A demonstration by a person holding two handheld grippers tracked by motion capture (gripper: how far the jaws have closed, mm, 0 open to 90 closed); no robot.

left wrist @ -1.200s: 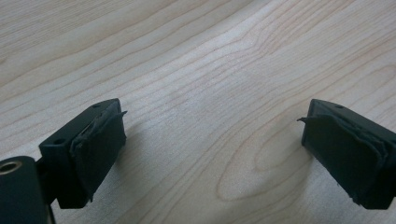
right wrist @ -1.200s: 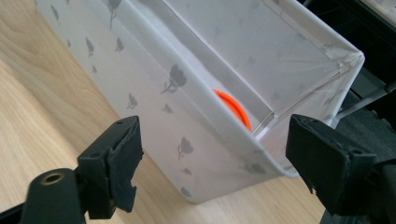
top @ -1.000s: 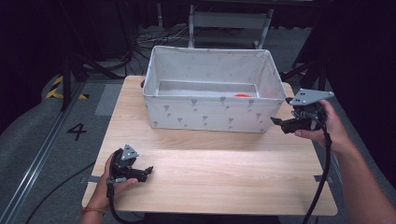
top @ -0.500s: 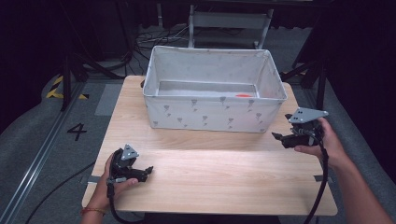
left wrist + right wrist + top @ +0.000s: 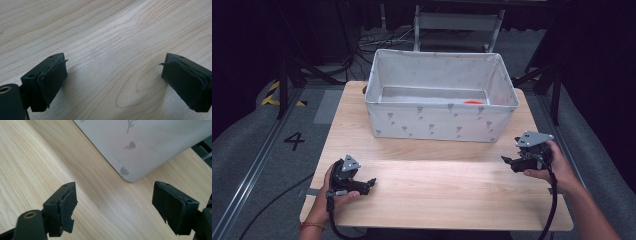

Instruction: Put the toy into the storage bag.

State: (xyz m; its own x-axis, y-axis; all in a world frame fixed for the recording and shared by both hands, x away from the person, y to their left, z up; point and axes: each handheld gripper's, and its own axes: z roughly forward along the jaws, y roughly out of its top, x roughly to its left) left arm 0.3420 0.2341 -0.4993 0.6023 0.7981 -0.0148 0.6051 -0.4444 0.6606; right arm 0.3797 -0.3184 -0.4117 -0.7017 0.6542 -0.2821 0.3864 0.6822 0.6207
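Standing wide apart with nothing between them, the jaws of the right gripper [image 5: 508, 161] are now resting low by the pale wooden table [image 5: 447, 185], lower than a moment ago beside the box rim. The left gripper [image 5: 370, 182] is staying put, wide and empty too. Both hands look like they are finishing. A small orange thing [image 5: 472, 102] is lying inside the white cloth box with grey flower prints [image 5: 437, 122]. A black "4" [image 5: 294, 141] is showing on the grey floor.
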